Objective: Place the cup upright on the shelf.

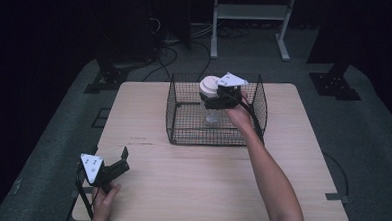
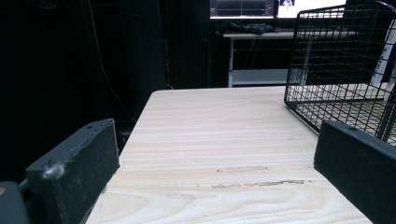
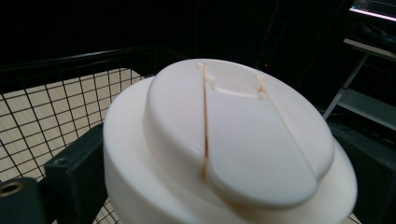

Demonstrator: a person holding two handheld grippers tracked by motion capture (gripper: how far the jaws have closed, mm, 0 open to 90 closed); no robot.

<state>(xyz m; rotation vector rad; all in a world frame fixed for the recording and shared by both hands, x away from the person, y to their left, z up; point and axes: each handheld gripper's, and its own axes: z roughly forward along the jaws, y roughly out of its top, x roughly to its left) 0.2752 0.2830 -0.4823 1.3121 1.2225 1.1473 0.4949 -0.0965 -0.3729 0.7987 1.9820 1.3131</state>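
Close to the person, near the front left corner of the bench [image 1: 191, 180], the left tongs [image 1: 123, 156] rested low over the wood. Their 2 black jaws stood wide apart with nothing between them. In the left gripper view there was bare wood ahead and the near corner of the wire basket [image 2: 327, 70].

Farther back, toward the far edge of the bench, stood the black wire basket [image 1: 176, 119]. The right hand [image 1: 240, 114] reached over its front wall. The right tongs [image 1: 210, 102] were squeezed on a clear cup with a white lid [image 1: 208, 85]. The cup was inside the basket, near its back wall. I could not tell if its bottom touched the basket floor or hung just above it. In the right gripper view the white lid [image 3: 233, 140] sat big and close, with 1 black jaw pressed on each side of it.

I think this step was moving the cup either into the basket or out of it; I could not tell which. The next move would need a slow, straight hand so the cup stayed upright and missed the wire walls. The left tongs would have nothing to do yet.
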